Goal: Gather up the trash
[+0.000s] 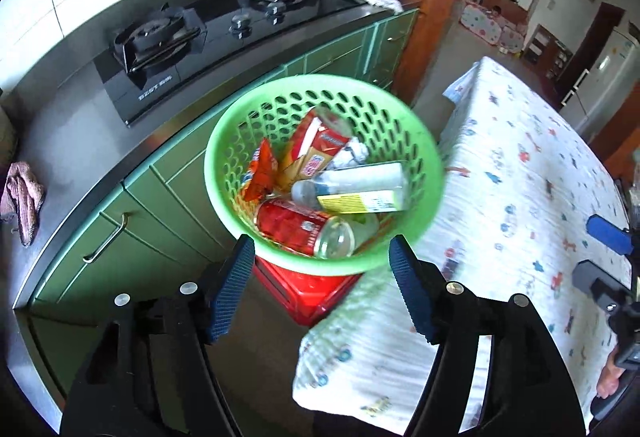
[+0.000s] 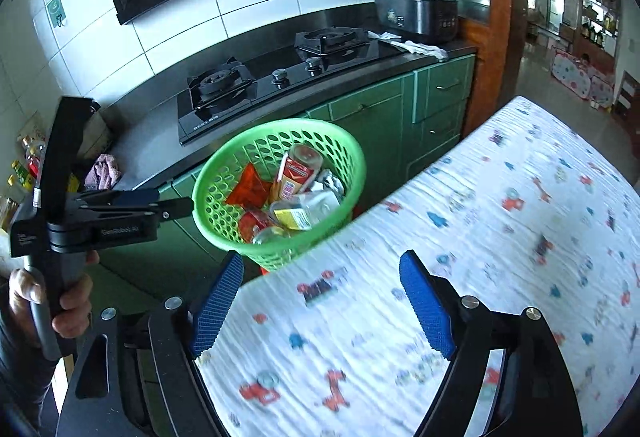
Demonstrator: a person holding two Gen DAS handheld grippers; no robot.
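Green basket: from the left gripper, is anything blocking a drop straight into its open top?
Nothing visible does. The left gripper is open and empty just short of the green basket, whose top is uncovered. Inside lie a red can and a clear bottle, well below the rim.

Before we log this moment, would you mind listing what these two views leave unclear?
- Red stool under the green basket: mostly hidden by the basket in both wrist views.
- Snack wrapper labels: too blurred to read.
- Far end of the patterned tablecloth: cut off by the right wrist view's edge.
- Right tongs: mostly cropped in the left wrist view.
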